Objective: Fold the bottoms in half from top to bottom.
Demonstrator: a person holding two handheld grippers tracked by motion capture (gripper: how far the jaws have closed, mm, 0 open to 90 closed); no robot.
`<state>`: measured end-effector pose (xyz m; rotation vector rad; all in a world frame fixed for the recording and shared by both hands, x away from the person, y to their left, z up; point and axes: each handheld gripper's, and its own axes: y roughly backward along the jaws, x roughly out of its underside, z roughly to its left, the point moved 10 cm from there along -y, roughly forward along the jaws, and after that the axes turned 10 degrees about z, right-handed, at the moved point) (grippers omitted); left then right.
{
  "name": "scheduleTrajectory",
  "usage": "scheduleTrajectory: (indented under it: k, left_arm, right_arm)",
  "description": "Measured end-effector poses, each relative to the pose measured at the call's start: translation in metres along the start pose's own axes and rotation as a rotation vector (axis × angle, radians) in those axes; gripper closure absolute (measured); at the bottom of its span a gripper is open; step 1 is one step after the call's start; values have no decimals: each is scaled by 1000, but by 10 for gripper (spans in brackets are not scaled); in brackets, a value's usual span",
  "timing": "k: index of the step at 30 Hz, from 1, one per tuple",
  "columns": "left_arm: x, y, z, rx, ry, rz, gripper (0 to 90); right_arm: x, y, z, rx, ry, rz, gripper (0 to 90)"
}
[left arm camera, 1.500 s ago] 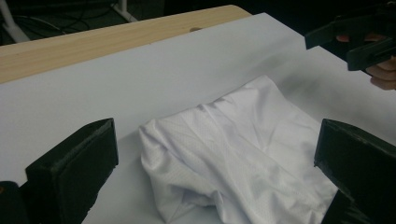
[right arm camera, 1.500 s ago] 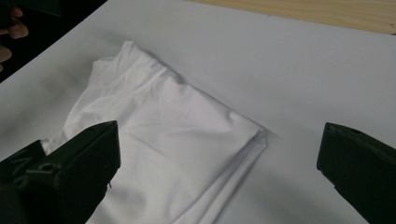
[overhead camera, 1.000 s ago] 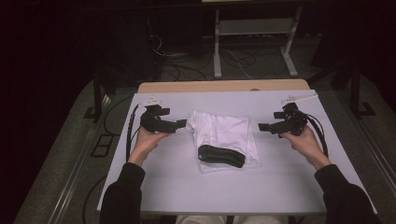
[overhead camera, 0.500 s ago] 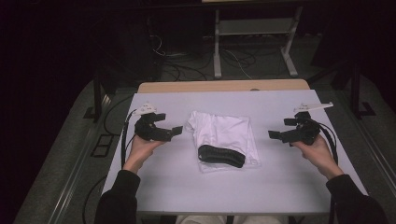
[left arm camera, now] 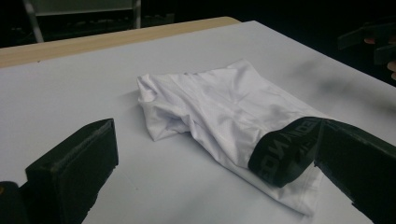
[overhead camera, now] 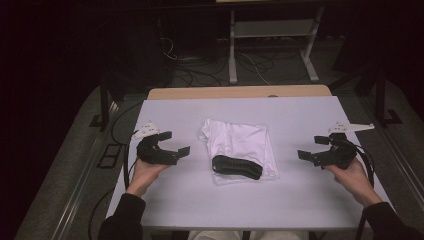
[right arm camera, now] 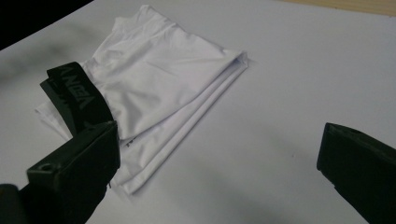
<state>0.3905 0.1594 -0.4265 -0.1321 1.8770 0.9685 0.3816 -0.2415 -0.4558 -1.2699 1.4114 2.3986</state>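
On the table (overhead camera: 300,115): folded white garment (overhead camera: 245,142), black waistband (overhead camera: 236,166) nearest me
Left gripper (overhead camera: 181,151): I hold it open, clear of cloth
Right gripper (overhead camera: 306,153): open, well apart

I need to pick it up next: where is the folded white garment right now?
In the high view the folded white garment lies mid-table between the left hand-held gripper and the right hand-held gripper, touching neither, its black waistband on the person's side.

Folded garment (overhead camera: 240,147) between both grippers
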Motion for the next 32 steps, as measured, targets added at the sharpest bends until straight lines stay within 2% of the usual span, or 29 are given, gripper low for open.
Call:
scheduleTrajectory:
  k: [11,17,24,32]
  left_arm:
    - [22,14,-8,-14,6,-16,0]
    - [35,22,-10,-30,20,-23,0]
    - [43,31,-14,-48,15,-33,0]
    - [47,35,-14,-56,9,-37,0]
  right_arm:
    - [26,6,3,14,6,-9,0]
    - [38,11,3,43,7,-8,0]
    - [53,19,1,73,3,-7,0]
    - [60,23,3,75,7,-6,0]
